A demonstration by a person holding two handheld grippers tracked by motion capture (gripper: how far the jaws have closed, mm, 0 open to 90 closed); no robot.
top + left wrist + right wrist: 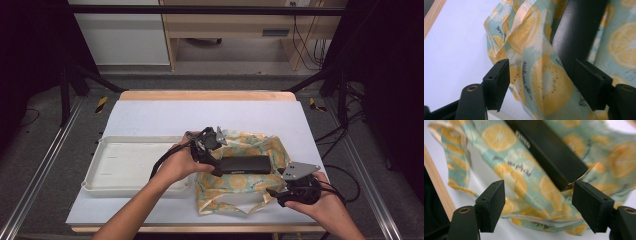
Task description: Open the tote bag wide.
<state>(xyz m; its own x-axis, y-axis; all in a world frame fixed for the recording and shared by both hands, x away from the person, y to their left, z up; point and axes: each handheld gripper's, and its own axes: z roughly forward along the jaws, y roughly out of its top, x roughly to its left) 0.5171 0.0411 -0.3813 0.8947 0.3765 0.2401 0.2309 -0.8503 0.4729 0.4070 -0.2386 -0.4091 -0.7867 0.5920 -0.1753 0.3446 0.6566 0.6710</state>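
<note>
Cotton-looking fruit-print bag [240, 172] lies crumpled on the worktop [150, 117], w/ a long black box [242, 164] lying across its middle. We judge the step in hand as working box and bag together, either sliding it in or freeing it; we can't tell which.

Left hand-held gripper [207, 150] sits at the box's left end, jaws apart, nothing pinched; in the left gripper view a fold of cloth [544, 75] lies in the gap w/o the pads pressing it. Right hand-held gripper [292, 192] is at the bag's front right corner, also released, jaws wide; in the right gripper view the box's near end [549, 152] sits beyond the pads, not gripped.

To do it well, we'd take one layer of cloth only at the bag's mouth w/ one gripper and lift it clear, then bring the other squarely onto the box's short end so the pads meet flat sides, not a corner. Thin fabric will likely slip or bunch, so bite deep enough on the hem. Loose handles at the front could snag.

Worktop is pale w/ a wooden edge at the back. White tray [135, 165] sits just left of the bag. Round it: dark frame bars, grey floor, wooden furniture and trailing cables behind.
</note>
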